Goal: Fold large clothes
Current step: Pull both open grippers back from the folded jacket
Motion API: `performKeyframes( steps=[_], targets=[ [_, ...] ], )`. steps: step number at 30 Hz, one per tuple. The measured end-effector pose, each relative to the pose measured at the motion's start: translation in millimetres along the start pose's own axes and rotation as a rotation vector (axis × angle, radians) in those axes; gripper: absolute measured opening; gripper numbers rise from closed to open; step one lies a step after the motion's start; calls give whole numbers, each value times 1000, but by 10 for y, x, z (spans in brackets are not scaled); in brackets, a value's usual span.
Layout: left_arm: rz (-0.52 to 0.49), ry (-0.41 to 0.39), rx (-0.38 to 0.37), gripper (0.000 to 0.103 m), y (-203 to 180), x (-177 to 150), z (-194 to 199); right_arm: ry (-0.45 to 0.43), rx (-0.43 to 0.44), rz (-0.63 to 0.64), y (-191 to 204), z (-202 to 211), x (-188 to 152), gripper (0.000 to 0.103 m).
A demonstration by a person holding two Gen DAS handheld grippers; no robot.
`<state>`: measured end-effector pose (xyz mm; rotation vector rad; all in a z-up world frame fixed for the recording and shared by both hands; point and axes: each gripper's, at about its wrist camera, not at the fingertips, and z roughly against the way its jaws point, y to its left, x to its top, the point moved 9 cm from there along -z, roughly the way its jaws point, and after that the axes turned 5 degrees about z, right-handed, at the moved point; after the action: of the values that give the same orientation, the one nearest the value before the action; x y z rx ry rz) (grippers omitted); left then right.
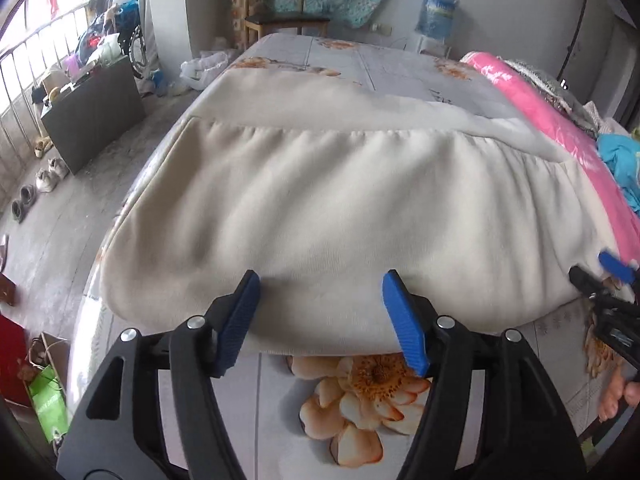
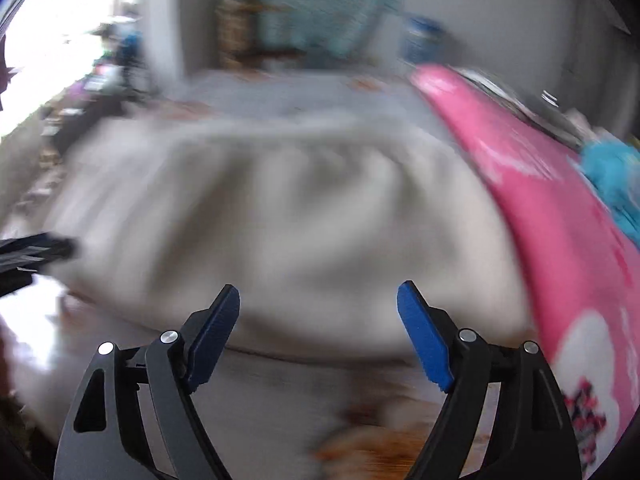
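A large cream garment (image 1: pixel 320 200) lies folded flat across the floral bed sheet (image 1: pixel 360 392); it also shows, blurred, in the right wrist view (image 2: pixel 296 216). My left gripper (image 1: pixel 320 284) is open and empty, its blue fingertips just over the garment's near edge. My right gripper (image 2: pixel 318 296) is open and empty, just short of the garment's near edge. The right gripper also shows at the right edge of the left wrist view (image 1: pixel 612 272). The left gripper shows as a dark blur at the left edge of the right wrist view (image 2: pixel 36 252).
A pink blanket (image 1: pixel 560 128) and blue cloth (image 1: pixel 620 164) lie along the bed's right side. Left of the bed are a dark box (image 1: pixel 92 116), shoes (image 1: pixel 36 188) and bags (image 1: pixel 48 396) on the floor. A wooden chair (image 1: pixel 284 8) stands beyond the bed.
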<state>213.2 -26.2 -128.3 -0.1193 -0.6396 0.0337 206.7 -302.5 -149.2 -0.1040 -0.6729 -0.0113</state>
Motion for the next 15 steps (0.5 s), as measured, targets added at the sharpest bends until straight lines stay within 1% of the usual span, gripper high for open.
performKeyframes(
  steps=[1, 2, 4, 5, 7, 10, 12, 14, 15],
  targets=[
    [-7, 3, 5, 65, -11, 9, -10, -15, 18, -11, -24, 21, -19, 80],
    [-7, 4, 14, 65, -15, 23, -8, 6, 1, 1, -27, 82, -26, 80],
    [7, 2, 22, 66, -18, 31, 73, -18, 1, 2, 15, 274, 30, 80],
    [17, -7, 2, 67, -37, 41, 162, -55, 13, 4, 51, 461, 47, 80],
    [20, -29, -31, 72, -62, 41, 315, -95, 14, 10, 132, 720, 36, 80],
    [25, -77, -90, 84, -70, -4, 663, -118, 43, 1, 282, 987, -31, 91],
    [28, -85, -113, 90, -70, -48, 807, -132, 58, -8, 373, 1147, -93, 95],
    [26, -86, -105, 91, -42, -97, 914, -158, 81, -28, 426, 1287, -135, 97],
    [22, -104, -77, 92, -7, -126, 989, -168, 100, -44, 463, 1338, -155, 97]
  ],
)
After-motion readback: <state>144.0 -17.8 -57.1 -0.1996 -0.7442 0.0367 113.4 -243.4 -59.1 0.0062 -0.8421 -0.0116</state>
